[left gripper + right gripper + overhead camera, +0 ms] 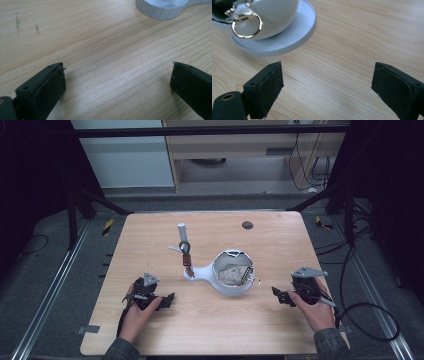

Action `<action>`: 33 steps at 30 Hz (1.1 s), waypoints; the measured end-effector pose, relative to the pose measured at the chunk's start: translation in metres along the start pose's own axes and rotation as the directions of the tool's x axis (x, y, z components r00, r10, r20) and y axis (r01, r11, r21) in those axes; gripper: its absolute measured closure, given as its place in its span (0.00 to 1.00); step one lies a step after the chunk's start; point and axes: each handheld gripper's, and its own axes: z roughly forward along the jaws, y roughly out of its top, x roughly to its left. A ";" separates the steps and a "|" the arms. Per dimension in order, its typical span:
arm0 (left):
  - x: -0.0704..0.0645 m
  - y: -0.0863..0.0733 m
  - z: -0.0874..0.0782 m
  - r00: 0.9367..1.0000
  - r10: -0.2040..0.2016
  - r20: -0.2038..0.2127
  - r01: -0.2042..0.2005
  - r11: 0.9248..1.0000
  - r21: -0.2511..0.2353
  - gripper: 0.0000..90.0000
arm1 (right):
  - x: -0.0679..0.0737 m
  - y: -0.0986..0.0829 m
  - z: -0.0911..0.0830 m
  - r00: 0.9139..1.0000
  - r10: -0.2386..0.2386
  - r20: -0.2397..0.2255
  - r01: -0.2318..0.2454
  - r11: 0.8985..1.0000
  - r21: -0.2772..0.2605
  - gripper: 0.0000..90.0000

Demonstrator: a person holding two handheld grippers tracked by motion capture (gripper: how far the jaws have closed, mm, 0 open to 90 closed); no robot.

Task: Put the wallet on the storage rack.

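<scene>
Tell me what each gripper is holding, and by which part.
Nothing is held. The left gripper and right gripper both stand open over bare table, on either side of the white bowl.

Brightness: overhead light is falling evenly on the table (pixel 210 320); the surroundings are staying dark.
Shadows: soft ones are lying beside the jaws.
Glare: the bowl (pixel 274 15) is shining faintly.
Focus: the jaws are blurring slightly.

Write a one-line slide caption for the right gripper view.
Open right claw poised over the wooden table, facing a white bowl with a gold ring on its ribbed white base.
</scene>
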 end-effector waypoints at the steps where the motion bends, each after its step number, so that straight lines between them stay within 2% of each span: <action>1: 0.000 0.000 0.000 1.000 0.000 0.000 0.000 1.000 0.000 0.00 | -0.001 -0.001 0.001 1.000 0.000 -0.001 0.000 1.000 0.002 0.11; 6: 0.000 0.000 0.000 1.000 0.000 0.000 0.000 1.000 0.000 0.00 | -0.001 -0.009 0.010 0.999 0.030 0.015 -0.030 0.999 0.034 0.05; 10: 0.000 0.000 0.000 1.000 0.000 0.000 0.000 1.000 0.000 0.00 | -0.001 -0.016 0.017 1.000 0.011 0.022 -0.012 0.998 0.055 0.05; 16: 0.000 0.000 0.000 1.000 0.000 0.000 0.000 1.000 0.000 0.00 | 0.000 -0.022 0.029 0.999 0.017 0.040 -0.020 0.996 0.088 0.05; 23: 0.000 0.000 0.000 1.000 0.000 0.000 0.000 1.000 0.000 0.00 | 0.001 -0.024 0.037 0.998 0.047 0.048 -0.050 0.996 0.075 0.05; 26: 0.000 0.000 0.000 1.000 0.000 0.000 0.000 1.000 0.000 0.00 | 0.002 -0.026 0.041 0.998 0.039 0.046 -0.043 0.996 0.083 0.05; 30: 0.000 0.000 0.000 1.000 0.000 0.000 0.000 1.000 0.000 0.00 | 0.004 -0.031 0.043 0.997 0.039 0.068 -0.043 0.997 0.057 0.05; 33: 0.000 0.000 0.000 1.000 0.000 0.000 0.000 1.000 0.000 0.00 | 0.005 -0.031 0.044 0.997 0.032 0.076 -0.036 0.998 0.058 0.04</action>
